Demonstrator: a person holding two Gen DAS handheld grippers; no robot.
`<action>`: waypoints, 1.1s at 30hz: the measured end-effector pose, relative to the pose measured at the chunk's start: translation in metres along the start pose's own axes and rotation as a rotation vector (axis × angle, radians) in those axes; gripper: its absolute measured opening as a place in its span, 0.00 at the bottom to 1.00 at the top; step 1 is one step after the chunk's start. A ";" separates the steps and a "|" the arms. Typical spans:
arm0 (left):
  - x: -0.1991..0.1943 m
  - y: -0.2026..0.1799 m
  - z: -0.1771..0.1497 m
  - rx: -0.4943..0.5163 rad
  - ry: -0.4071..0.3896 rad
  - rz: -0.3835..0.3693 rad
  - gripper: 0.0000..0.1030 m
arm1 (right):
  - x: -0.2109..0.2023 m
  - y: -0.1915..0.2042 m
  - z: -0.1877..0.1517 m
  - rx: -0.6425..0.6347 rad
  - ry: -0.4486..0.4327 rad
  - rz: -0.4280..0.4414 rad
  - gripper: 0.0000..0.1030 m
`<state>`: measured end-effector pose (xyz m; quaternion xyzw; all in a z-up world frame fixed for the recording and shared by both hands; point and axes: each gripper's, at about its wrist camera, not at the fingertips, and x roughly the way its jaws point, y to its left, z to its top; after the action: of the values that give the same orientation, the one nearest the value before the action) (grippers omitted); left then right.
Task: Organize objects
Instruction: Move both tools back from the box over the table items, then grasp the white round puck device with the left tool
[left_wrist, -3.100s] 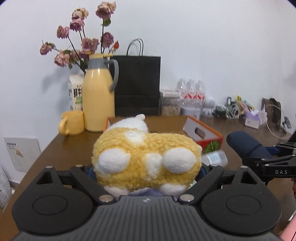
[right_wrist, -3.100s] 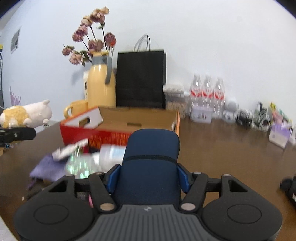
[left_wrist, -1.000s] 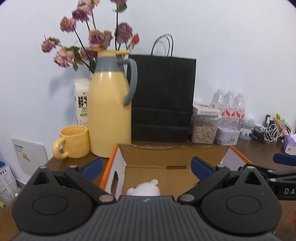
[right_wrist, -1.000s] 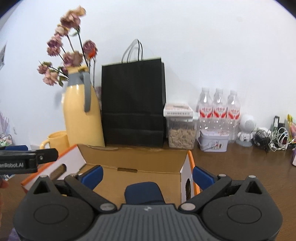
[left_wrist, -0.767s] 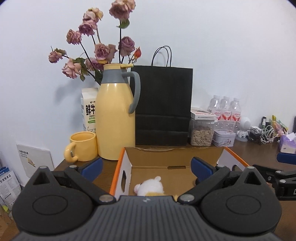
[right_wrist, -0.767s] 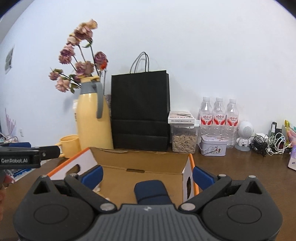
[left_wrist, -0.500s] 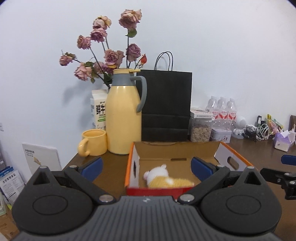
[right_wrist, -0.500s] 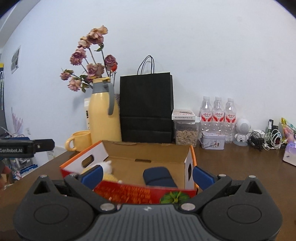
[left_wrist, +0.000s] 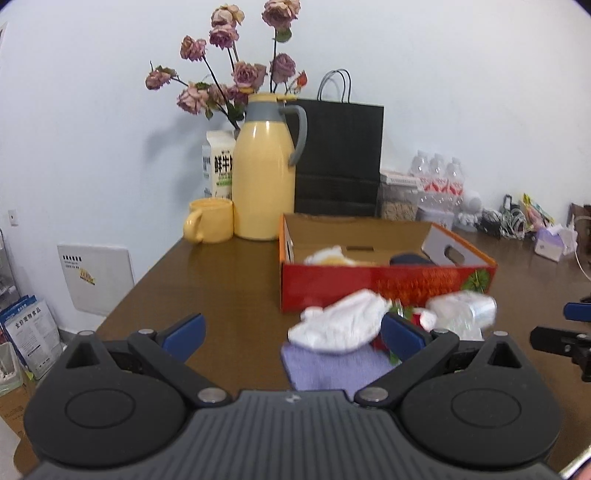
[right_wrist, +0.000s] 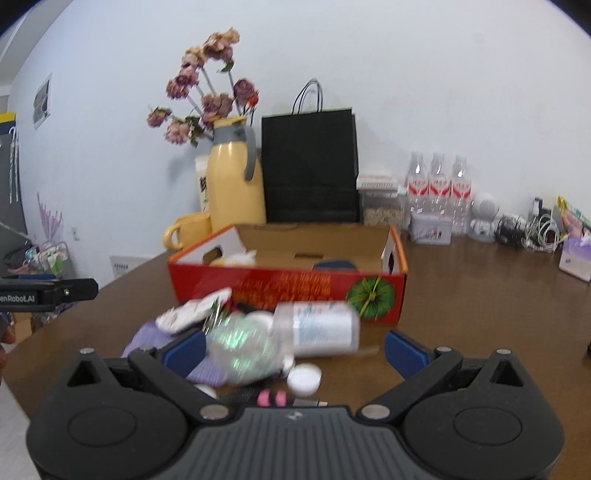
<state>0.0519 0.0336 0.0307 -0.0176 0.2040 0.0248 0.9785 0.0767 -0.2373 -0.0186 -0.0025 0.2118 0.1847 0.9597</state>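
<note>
A red cardboard box (left_wrist: 388, 284) stands open on the brown table; it also shows in the right wrist view (right_wrist: 288, 288). The yellow-white plush toy (left_wrist: 328, 255) and a dark blue case (left_wrist: 408, 259) lie inside it. In front of the box lies a pile: a white cloth (left_wrist: 340, 325), a purple cloth (left_wrist: 325, 365), a clear plastic bottle (right_wrist: 317, 328) and a shiny clear wrapper (right_wrist: 240, 347). My left gripper (left_wrist: 293, 332) is open and empty, above the near side of the pile. My right gripper (right_wrist: 293, 349) is open and empty, over the bottle and wrapper.
A yellow jug with dried roses (left_wrist: 264, 184), a yellow mug (left_wrist: 210, 219), a milk carton (left_wrist: 218, 162) and a black paper bag (left_wrist: 340, 158) stand behind the box. Water bottles (right_wrist: 437, 188), a jar, a tin and cables line the back right. The table's left edge (left_wrist: 122, 314) is close.
Both grippers let go of the plush toy and the blue case in the box, then drew back toward me. They are now over the pile in front of the box.
</note>
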 end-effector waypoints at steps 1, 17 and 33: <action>-0.003 0.000 -0.004 0.005 0.006 -0.001 1.00 | -0.002 0.003 -0.005 -0.002 0.011 0.005 1.00; -0.009 0.001 -0.039 -0.006 0.107 -0.054 1.00 | 0.002 0.045 -0.039 -0.129 0.123 0.054 0.86; 0.007 -0.023 -0.050 0.028 0.183 -0.128 1.00 | 0.034 0.035 -0.054 -0.106 0.218 0.065 0.90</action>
<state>0.0400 0.0087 -0.0173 -0.0189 0.2915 -0.0422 0.9554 0.0713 -0.1971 -0.0789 -0.0666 0.3047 0.2256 0.9229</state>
